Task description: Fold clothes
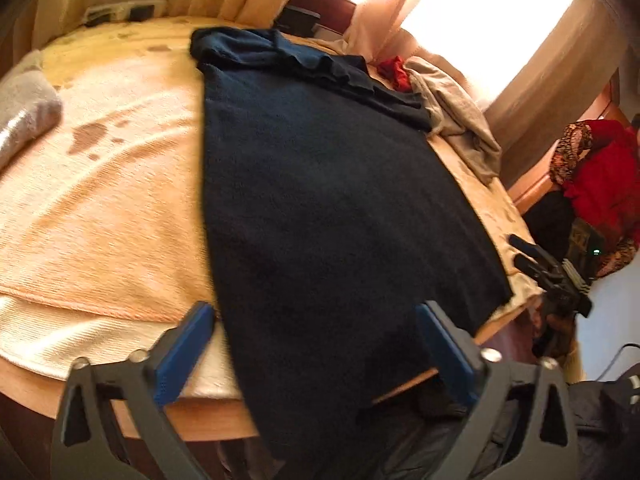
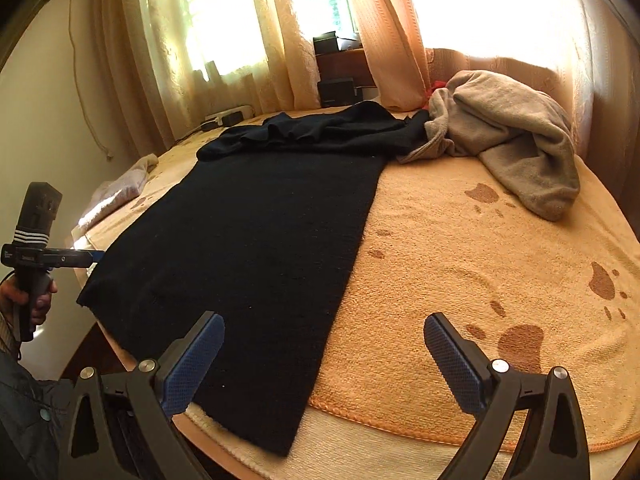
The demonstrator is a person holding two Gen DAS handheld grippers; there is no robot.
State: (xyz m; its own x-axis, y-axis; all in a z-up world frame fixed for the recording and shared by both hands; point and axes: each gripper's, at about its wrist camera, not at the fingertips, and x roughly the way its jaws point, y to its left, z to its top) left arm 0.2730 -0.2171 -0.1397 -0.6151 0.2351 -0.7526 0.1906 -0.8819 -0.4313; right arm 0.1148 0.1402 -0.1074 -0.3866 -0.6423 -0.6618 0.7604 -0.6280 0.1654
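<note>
A dark navy garment point(image 1: 320, 184) lies flat and lengthwise on the bed's peach blanket point(image 1: 112, 184), its sleeves bunched at the far end and its near hem hanging over the bed edge. My left gripper point(image 1: 316, 312) is open above that near hem, the cloth lying between its blue pads point(image 1: 184, 356) without being pinched. In the right wrist view the same garment point(image 2: 248, 240) sits left of centre. My right gripper point(image 2: 325, 320) is open over its near right corner, one finger above the cloth, the other above the blanket point(image 2: 460, 264). Each gripper shows in the other's view: left gripper point(image 2: 94, 258), right gripper point(image 1: 520, 254).
A crumpled grey-beige garment point(image 2: 516, 152) lies at the bed's far right with a red cloth point(image 1: 396, 72) beside it. A pale folded towel point(image 1: 24, 112) rests at the left. Curtains point(image 2: 248, 20) hang behind the bed. Red clothes point(image 1: 600, 168) are heaped off the bed's right side.
</note>
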